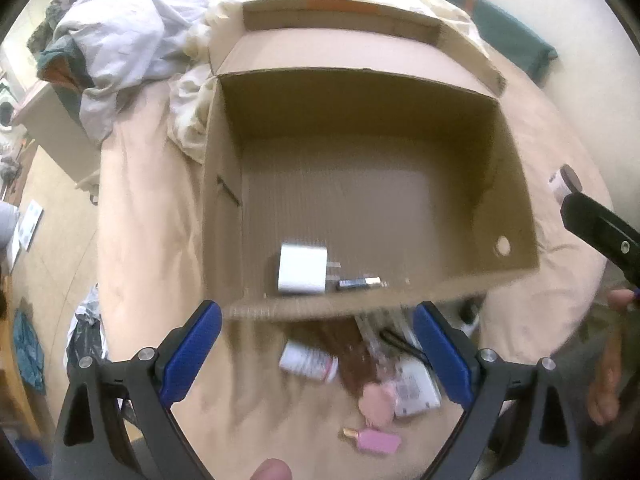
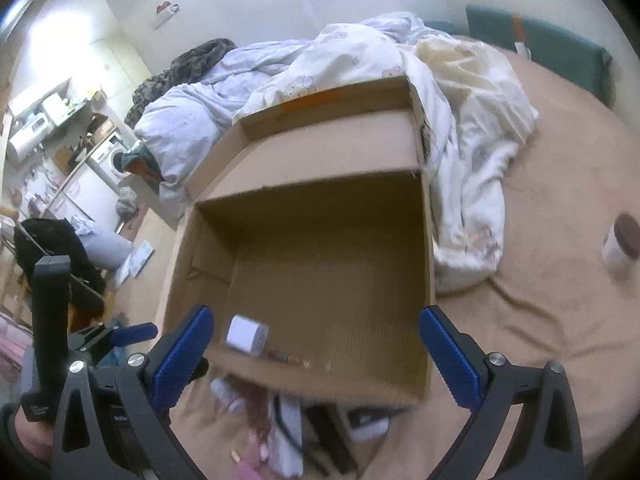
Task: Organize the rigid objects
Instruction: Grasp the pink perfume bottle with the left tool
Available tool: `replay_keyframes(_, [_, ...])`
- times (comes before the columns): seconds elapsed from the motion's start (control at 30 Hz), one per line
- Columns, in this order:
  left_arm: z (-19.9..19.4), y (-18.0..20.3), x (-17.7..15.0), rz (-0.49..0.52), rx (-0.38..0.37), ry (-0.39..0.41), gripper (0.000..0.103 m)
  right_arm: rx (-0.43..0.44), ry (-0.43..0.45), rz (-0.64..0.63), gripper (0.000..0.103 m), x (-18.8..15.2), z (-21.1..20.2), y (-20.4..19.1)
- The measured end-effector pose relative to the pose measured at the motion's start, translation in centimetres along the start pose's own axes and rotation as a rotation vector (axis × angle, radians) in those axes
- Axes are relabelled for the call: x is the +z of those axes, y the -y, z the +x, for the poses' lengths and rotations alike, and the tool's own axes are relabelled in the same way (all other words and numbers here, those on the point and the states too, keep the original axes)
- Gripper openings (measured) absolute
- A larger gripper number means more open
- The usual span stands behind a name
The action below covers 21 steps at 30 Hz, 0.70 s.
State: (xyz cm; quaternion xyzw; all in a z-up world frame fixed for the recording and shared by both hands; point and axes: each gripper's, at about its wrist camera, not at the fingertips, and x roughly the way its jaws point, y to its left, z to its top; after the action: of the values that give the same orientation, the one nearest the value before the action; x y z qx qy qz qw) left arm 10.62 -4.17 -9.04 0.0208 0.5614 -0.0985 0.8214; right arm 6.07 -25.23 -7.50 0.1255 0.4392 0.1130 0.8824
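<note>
An open cardboard box (image 1: 516,184) (image 2: 426,264) lies on the tan bed sheet. On its floor by the near wall rest a white charger cube (image 1: 302,270) (image 2: 246,334) and a small dark stick-shaped item (image 1: 358,283) (image 2: 286,357). My left gripper (image 1: 318,344) hangs open above the box's near edge, nothing between its blue pads. My right gripper (image 2: 316,354) is open too, wide over the same edge and empty. Below the box lie a white bottle (image 1: 308,362), a pink item (image 1: 378,402), a small pink bottle (image 1: 376,442) and a white flat pack (image 1: 416,390).
A rumpled white duvet (image 2: 460,128) is piled behind and right of the box. A brown-lidded jar (image 2: 622,242) (image 1: 562,182) stands on the sheet at the right. Left of the bed is floor with clutter, a washing machine (image 2: 114,156) and shelves.
</note>
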Motion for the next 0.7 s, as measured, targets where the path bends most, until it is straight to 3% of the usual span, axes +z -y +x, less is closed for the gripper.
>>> replay_keyframes(0.3, [-1.2,-1.4,-3.8,-0.066,0.032,-0.006,0.096,0.036,-0.049,0.015,0.103,-4.1,-2.4,-1.0])
replay_keyframes(0.53, [-0.1,-2.9,-5.6,-0.137,0.085,-0.037,0.096,-0.066,-0.093,0.051,0.103,-6.5,-2.1,0.2])
replay_keyframes(0.7, [1.3,-3.4,-6.7,-0.183,0.084,-0.073,0.096,-0.075,-0.109,0.091,0.103,-6.4,-1.6,1.1])
